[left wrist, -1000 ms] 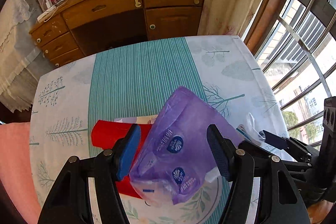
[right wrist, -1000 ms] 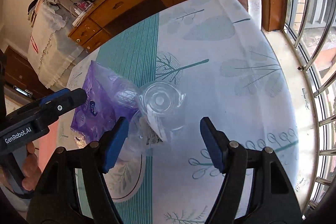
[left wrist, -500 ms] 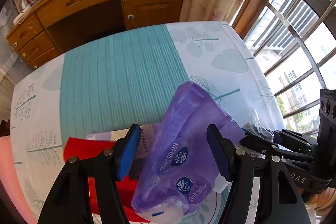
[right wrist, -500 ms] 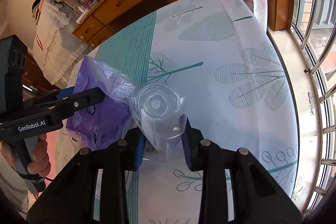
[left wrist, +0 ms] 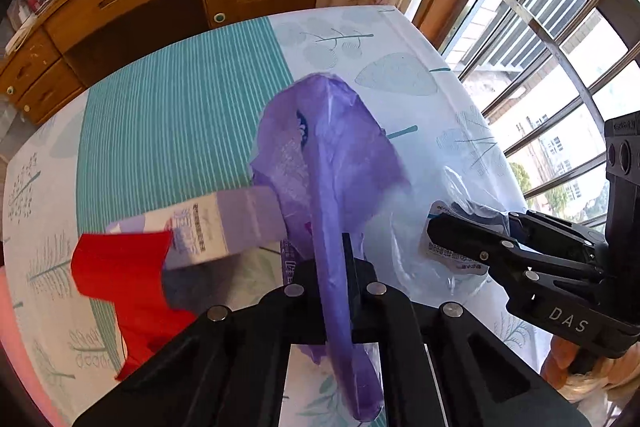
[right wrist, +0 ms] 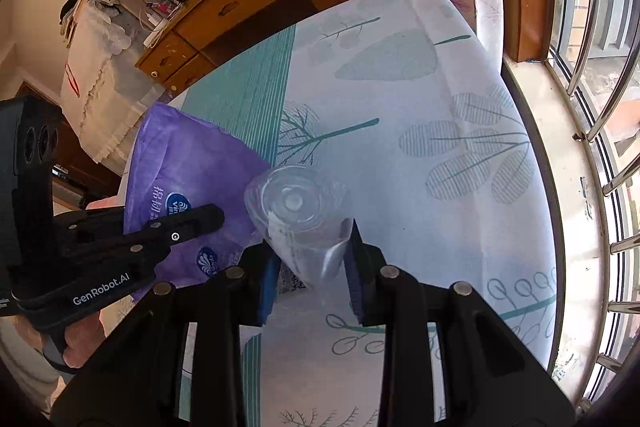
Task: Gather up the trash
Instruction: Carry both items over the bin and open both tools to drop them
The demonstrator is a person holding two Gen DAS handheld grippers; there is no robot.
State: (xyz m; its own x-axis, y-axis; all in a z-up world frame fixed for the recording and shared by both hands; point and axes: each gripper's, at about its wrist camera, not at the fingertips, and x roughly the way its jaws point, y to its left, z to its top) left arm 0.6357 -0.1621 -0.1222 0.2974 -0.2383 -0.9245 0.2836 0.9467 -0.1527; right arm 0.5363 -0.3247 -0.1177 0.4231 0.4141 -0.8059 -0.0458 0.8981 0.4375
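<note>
I see the purple bag (left wrist: 328, 163) at centre frame, pinched in my left gripper (left wrist: 336, 267), whose fingers are clamped on it. My right gripper (right wrist: 312, 263) squeezes the clear bottle (right wrist: 300, 211) just beside it, above the worktop (right wrist: 440, 115).

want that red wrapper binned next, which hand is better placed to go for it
Left, though both are full. The red wrapper lies right beside the left gripper, which pinches the purple bag. The right gripper holds the clear bottle, farther off.
</note>
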